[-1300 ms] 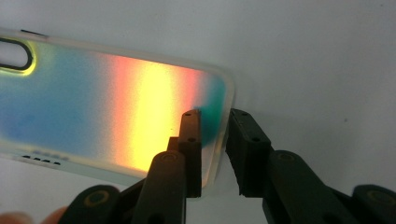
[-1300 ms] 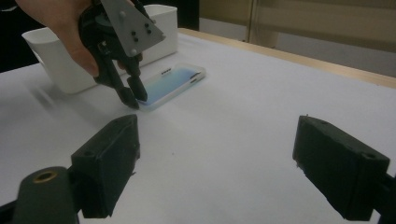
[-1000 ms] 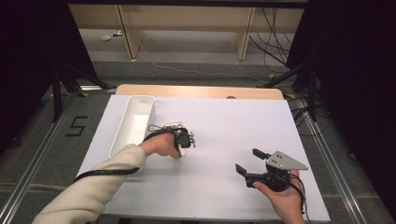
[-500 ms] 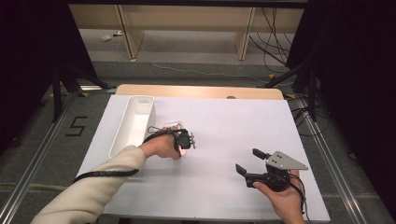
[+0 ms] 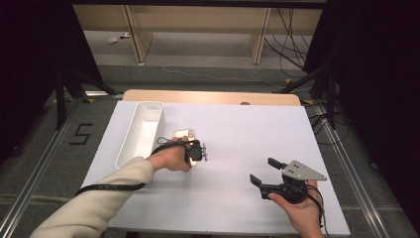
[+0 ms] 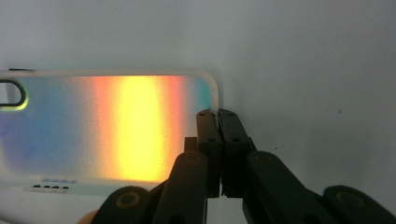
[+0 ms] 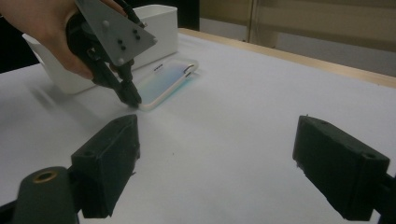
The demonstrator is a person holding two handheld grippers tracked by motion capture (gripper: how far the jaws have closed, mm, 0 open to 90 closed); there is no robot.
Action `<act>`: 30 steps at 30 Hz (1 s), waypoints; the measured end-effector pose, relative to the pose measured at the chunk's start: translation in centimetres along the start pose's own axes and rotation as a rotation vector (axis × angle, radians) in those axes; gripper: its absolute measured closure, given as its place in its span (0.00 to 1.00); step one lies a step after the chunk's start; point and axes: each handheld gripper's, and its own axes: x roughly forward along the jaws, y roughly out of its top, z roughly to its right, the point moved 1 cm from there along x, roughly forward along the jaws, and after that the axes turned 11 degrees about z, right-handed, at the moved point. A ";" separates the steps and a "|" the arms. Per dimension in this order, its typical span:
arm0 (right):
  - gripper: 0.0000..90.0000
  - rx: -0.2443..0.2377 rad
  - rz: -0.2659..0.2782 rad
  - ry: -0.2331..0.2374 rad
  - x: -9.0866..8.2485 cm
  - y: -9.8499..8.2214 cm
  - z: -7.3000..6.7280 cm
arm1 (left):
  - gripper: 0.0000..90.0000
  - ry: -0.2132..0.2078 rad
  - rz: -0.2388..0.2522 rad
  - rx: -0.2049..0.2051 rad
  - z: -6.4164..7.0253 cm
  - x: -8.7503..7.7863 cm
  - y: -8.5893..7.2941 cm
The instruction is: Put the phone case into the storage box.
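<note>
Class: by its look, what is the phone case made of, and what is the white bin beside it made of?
Phone case: probably soft plastic, iridescent; rainbow sheen, translucent rim. White bin: likely hard plastic, smooth matte; thin even walls.

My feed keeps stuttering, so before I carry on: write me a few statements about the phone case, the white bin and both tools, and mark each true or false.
1. The left tool has its jaws closed, tips at the corner of the phone case. True.
2. The phone case lies inside the white bin. False: it lies flat on the table, beside the bin.
3. The right tool stands open with nothing between its jaws. True.
4. The right tool touches the phone case. False: it is well apart from it, nearer the table's right side.
5. The white bin holds a phone. False: it looks empty.
</note>
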 end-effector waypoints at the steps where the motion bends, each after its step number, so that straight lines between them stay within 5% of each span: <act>1: 0.18 0.000 0.000 0.000 0.0 0.0 0.0 | 0.98 -0.004 -0.001 0.000 0.1 0.0 0.0; 8: 0.18 0.000 0.004 -0.002 0.0 0.0 0.0 | 0.98 0.016 0.004 0.029 0.6 -0.2 0.1; 30: 0.18 0.030 0.002 0.007 0.1 0.0 0.0 | 0.98 0.267 0.119 0.175 4.4 -3.0 -0.7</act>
